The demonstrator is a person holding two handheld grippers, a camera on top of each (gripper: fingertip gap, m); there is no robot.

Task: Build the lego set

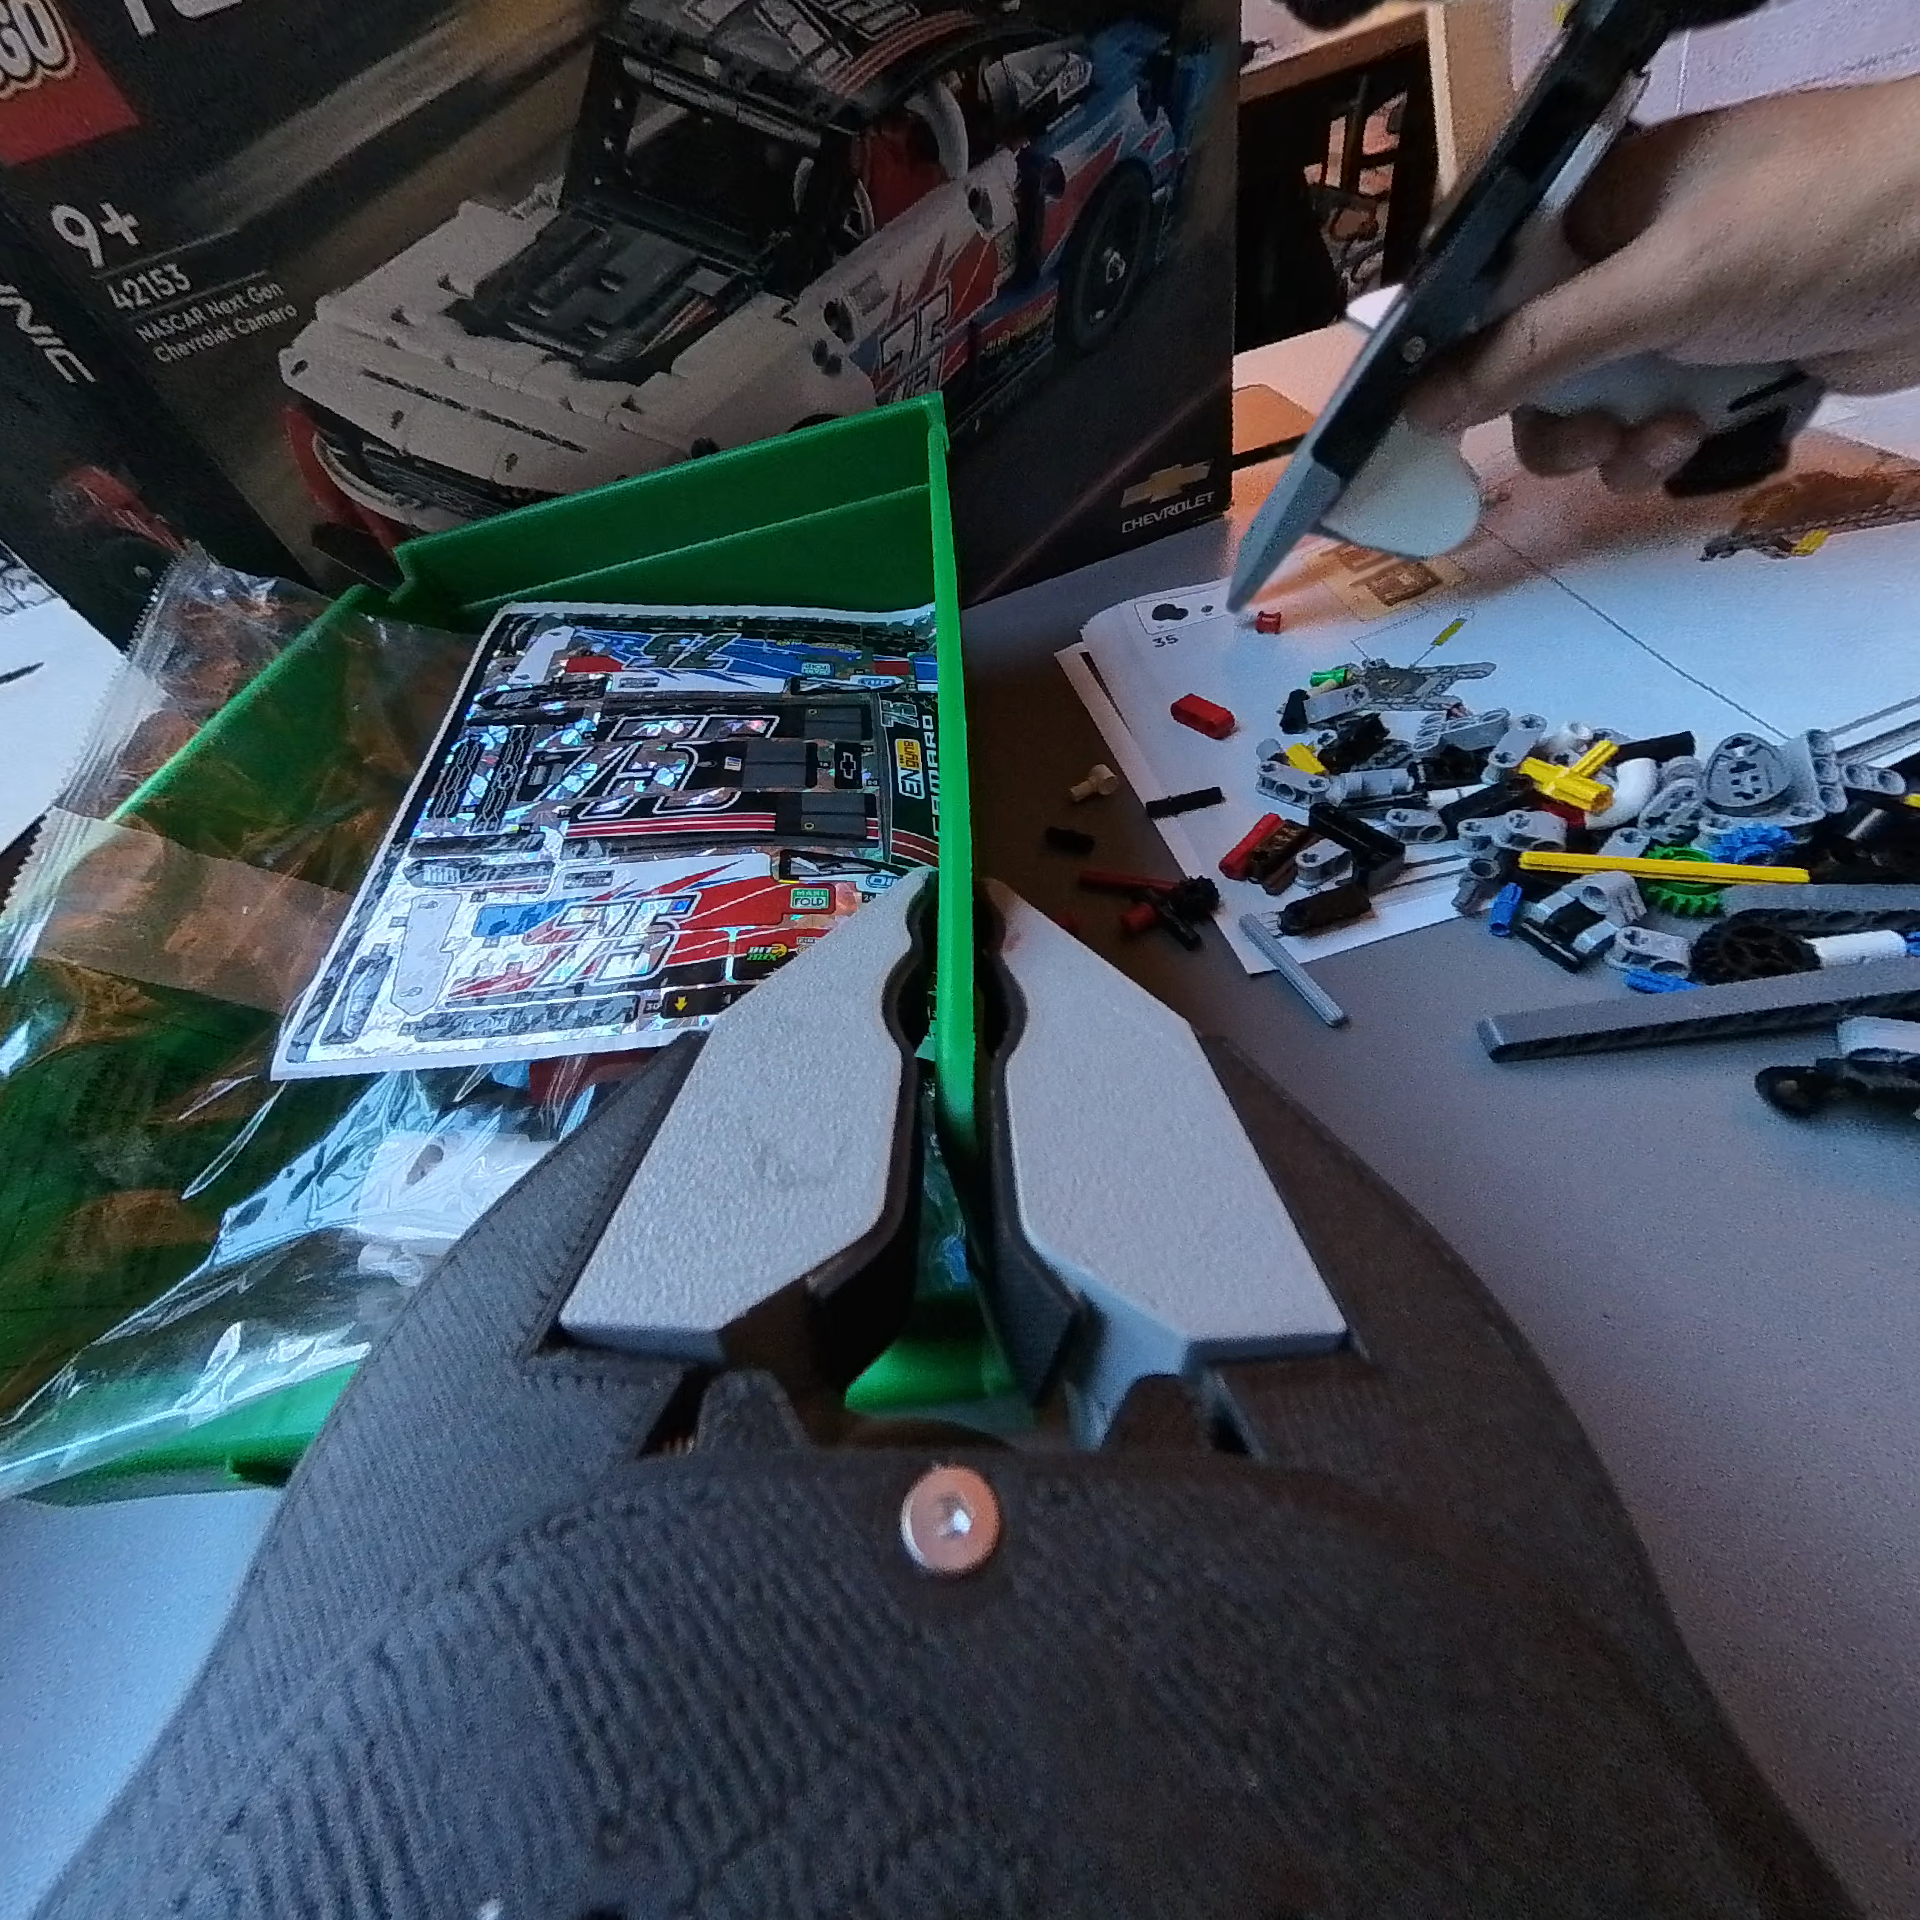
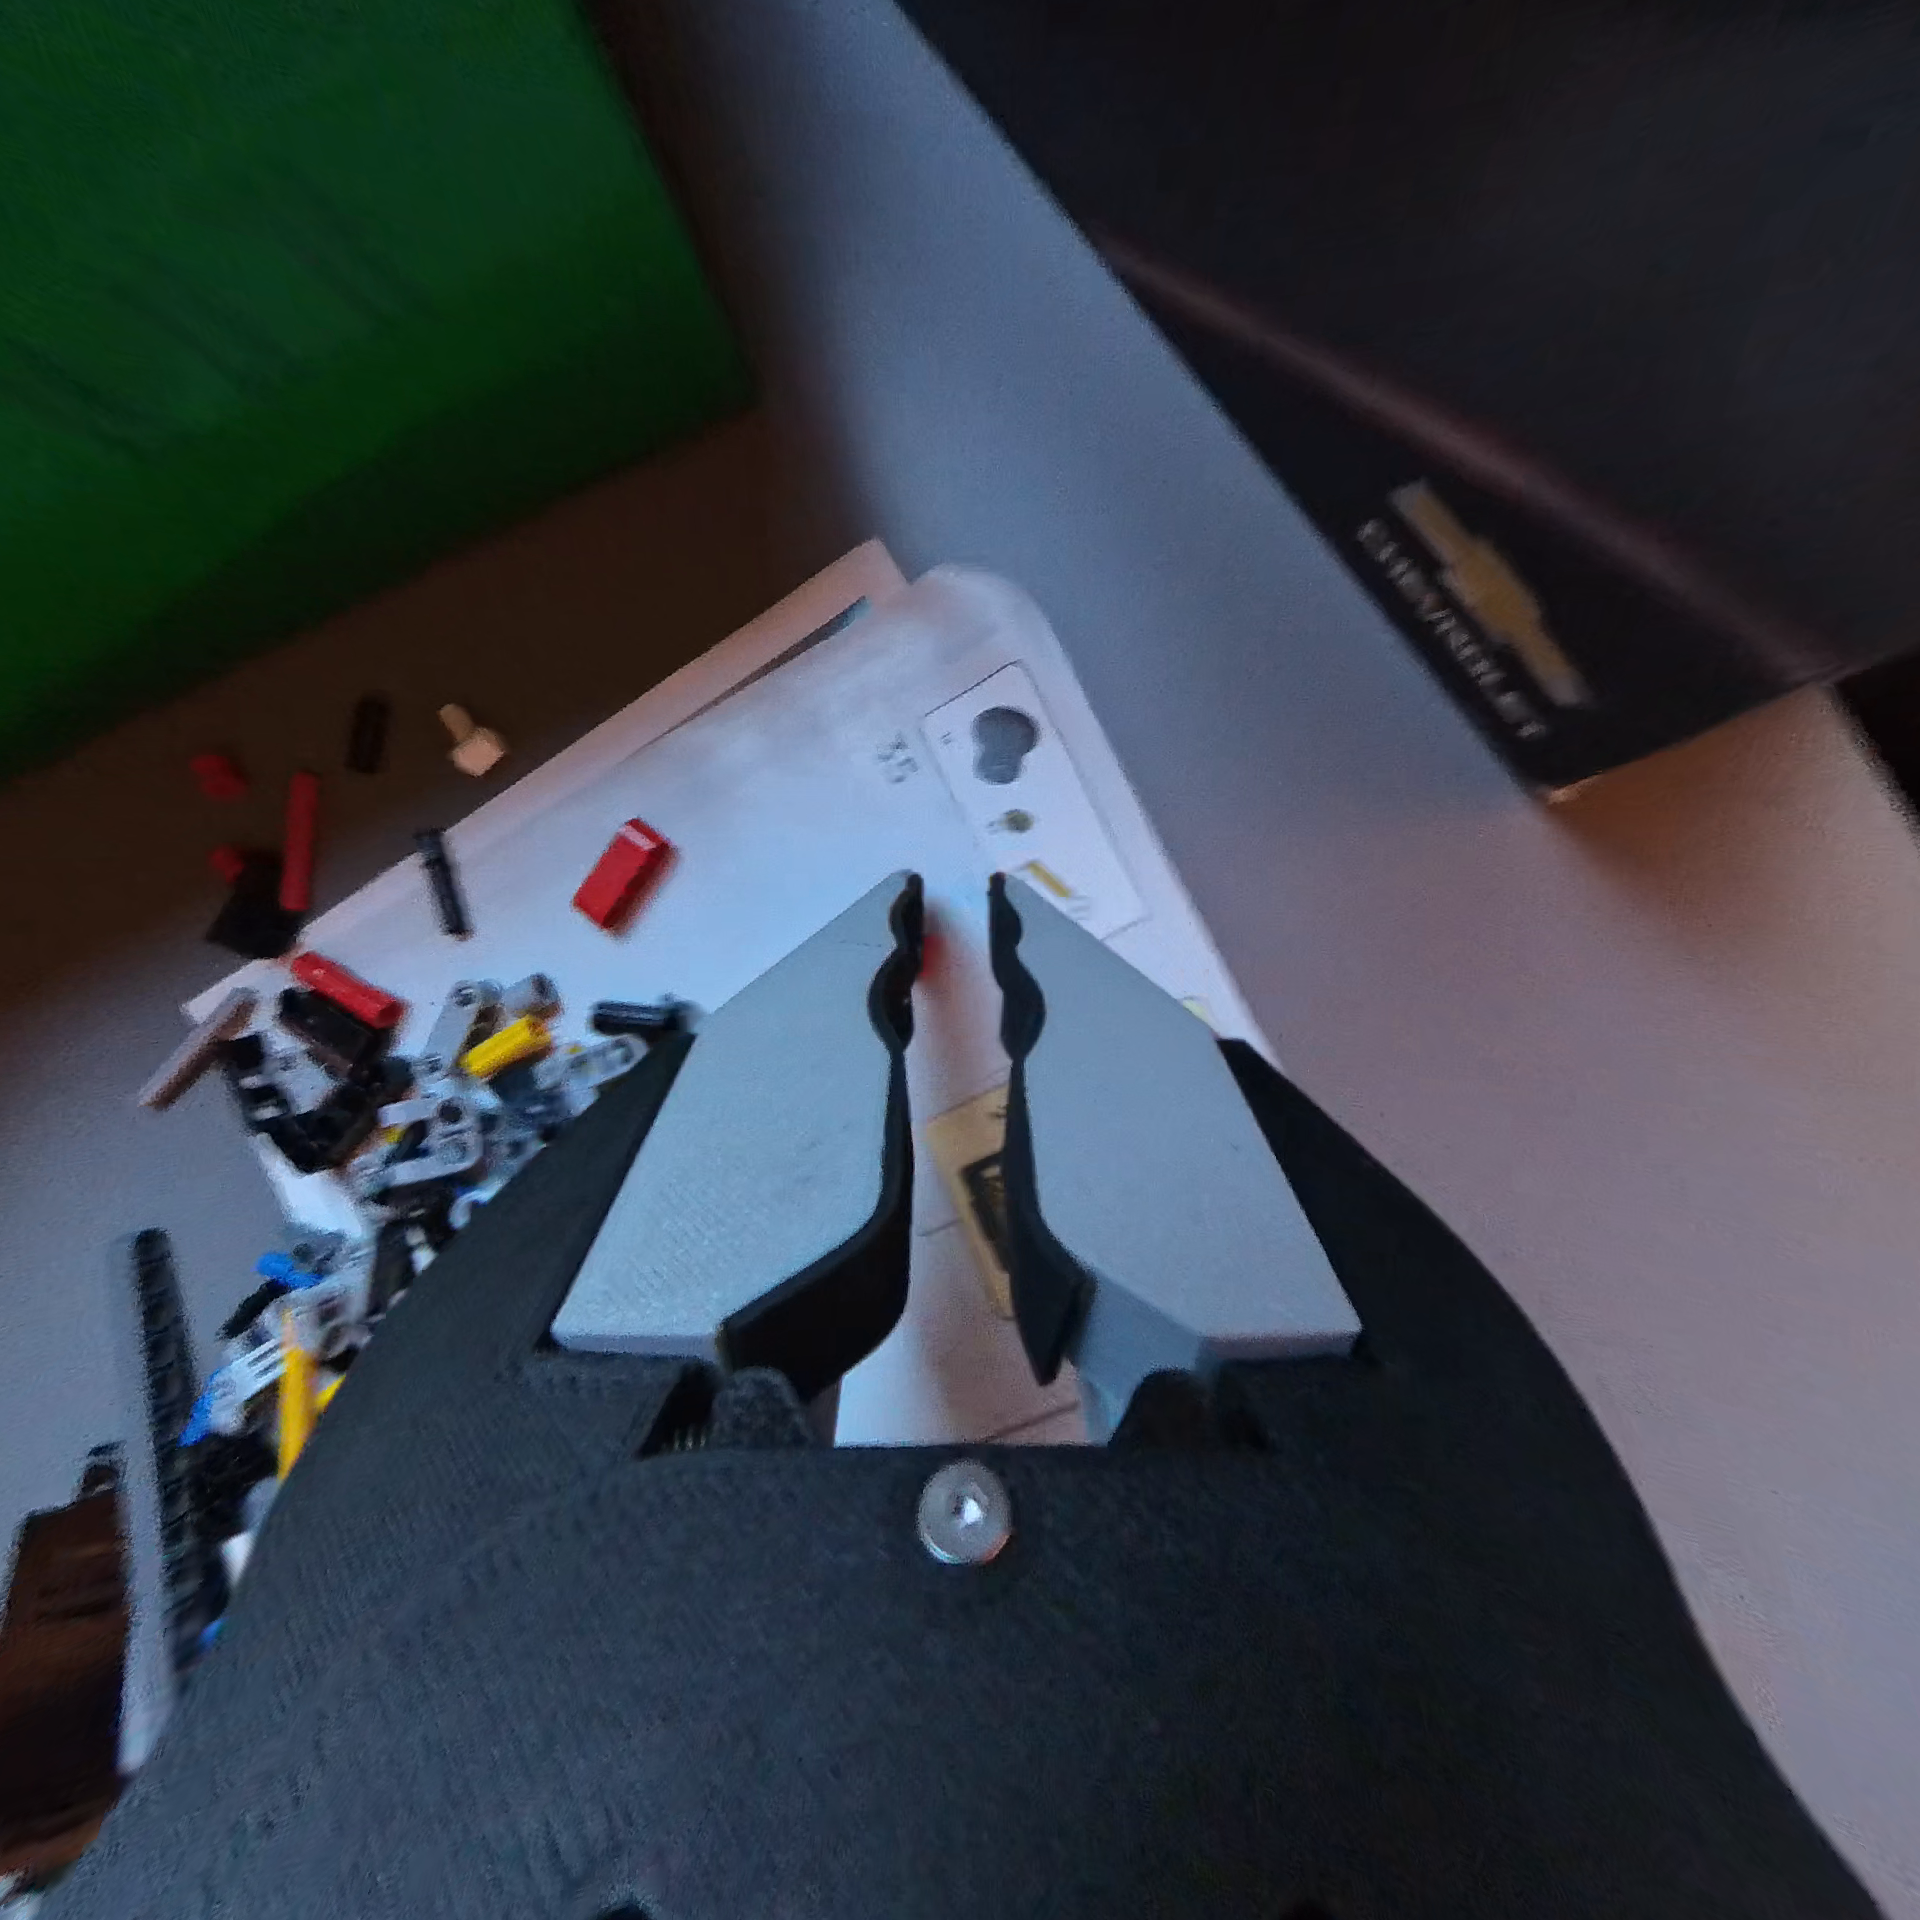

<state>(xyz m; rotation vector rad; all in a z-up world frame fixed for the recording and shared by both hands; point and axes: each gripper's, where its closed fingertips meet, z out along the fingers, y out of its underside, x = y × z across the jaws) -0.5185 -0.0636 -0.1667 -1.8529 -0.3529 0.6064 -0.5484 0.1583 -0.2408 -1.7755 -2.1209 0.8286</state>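
At nine o'clock in the left wrist view we see a crinkled clear plastic bag (image 1: 156,1039) spilling over the near-left rim of a green tray (image 1: 675,520). A glossy sticker sheet (image 1: 644,831) lies inside the tray, its right edge tight against the tray's right wall (image 1: 951,727). Behind the tray, at eleven to twelve o'clock, a dark toy-car box (image 1: 623,260) stands upright and closes off the far side.

At the centre our left gripper (image 1: 954,904) straddles that thin green wall, one finger inside the tray and one outside, both pads pinching the wall's top edge.

Right of the wall, a strip of bare grey table (image 1: 1558,1351) runs from twelve down to five o'clock; only a few stray pins (image 1: 1153,899) lie on it near the wall. At two o'clock an open instruction booklet (image 1: 1662,644) carries a dense pile of small building pieces (image 1: 1558,821), with a red block (image 1: 1202,715) apart at the pile's left.

In the right wrist view our right gripper (image 2: 953,914) points down at the booklet's corner (image 2: 987,623), fingers spread narrowly and pressing on nothing. A small red piece (image 2: 928,954) lies on the page just beside the left pad (image 2: 902,966); blur hides whether they touch. From one to four o'clock beyond the booklet's edge, the table lies bare up to the box.
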